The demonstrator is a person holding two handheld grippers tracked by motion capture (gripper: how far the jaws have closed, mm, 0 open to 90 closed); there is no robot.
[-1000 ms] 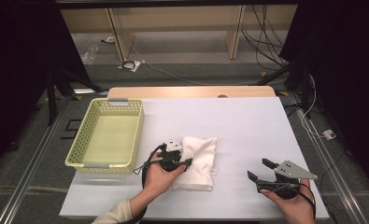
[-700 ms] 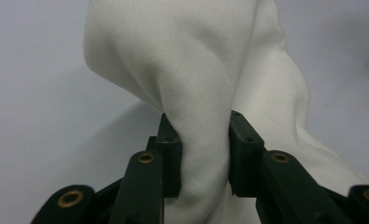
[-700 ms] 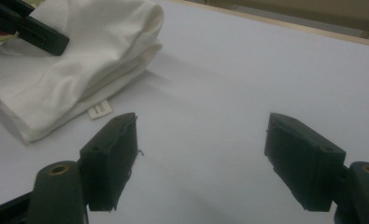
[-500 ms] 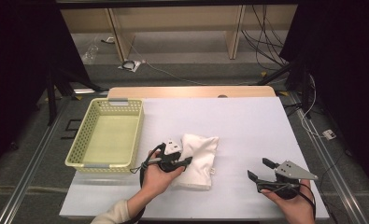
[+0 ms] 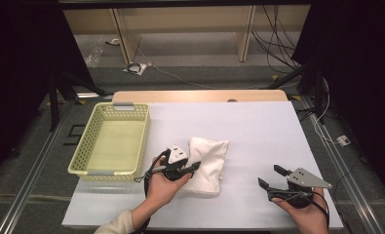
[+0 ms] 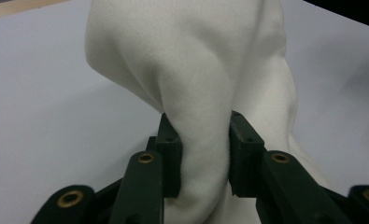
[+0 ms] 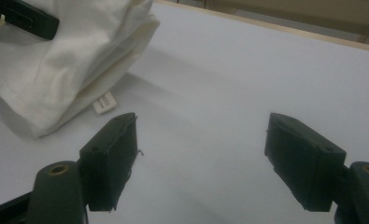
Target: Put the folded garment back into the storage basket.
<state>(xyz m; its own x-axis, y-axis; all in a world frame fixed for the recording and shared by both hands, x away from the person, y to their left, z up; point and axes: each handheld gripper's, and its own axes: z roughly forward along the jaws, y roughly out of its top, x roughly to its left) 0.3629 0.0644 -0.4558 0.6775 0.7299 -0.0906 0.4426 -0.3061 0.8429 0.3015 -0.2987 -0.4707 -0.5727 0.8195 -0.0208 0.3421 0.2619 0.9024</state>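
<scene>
The left gripper (image 6: 204,154) pinched a fold of the white cloth (image 5: 207,163), its pads pressed into the fabric from both sides. The cloth lay bunched on the white table (image 5: 258,131), just right of the yellow basket (image 5: 113,141). The right gripper (image 7: 201,163) rested near the table's front edge, well apart from the cloth, its jaws spread wide with nothing between them.

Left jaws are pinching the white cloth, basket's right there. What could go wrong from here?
1. The left gripper pinches only one bunched fold of the cloth; the stack may unfold or slip out when lifted.
2. The basket has a raised rim, so hanging cloth might snag on it.
3. The right gripper is open and apart from the cloth, so the far side gets no support.
</scene>
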